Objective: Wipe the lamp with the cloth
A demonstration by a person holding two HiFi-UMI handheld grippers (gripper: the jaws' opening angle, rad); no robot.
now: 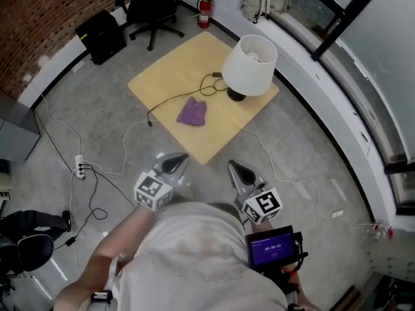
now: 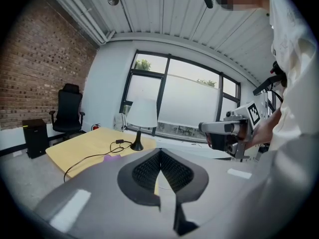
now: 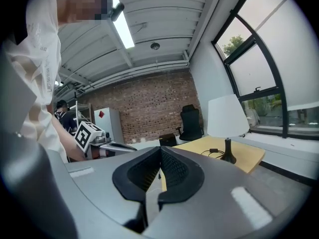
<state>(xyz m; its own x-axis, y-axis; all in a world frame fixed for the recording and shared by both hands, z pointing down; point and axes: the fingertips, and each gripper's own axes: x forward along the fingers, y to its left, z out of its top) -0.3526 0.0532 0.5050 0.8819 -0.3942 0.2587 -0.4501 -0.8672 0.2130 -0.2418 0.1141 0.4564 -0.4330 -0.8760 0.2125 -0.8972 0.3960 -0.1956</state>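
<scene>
- So, nothing's wiped yet, as far as I judge: cloth (image 1: 192, 112) lies loose on the table (image 1: 165, 70), near the lamp (image 1: 249, 65) foot, on the side nearer me.
- Left gripper (image 1: 172, 166): jaws closed tight, nothing btwn them. Right gripper (image 1: 237, 172): same, shut & empty.
- Both hang well short of the lamp, off the table edge nearest me.
- Left to do, I reckon: reach in, open up, take the cloth, then rub shade & foot. That's the whole job, basically.
- Head view alone gives the layout from above: cloth vs lamp, the cord (image 1: 170, 100) running from the lamp foot across the table, bulb down inside the shade.
- Left gripper view adds the lamp side-on, upright, w/ dark stem, and only a purple sliver of cloth low beside it. It also shows my pads meeting, which the head view can't.
- Right gripper view has the lamp side-on too, but no cloth that I can find.
</scene>
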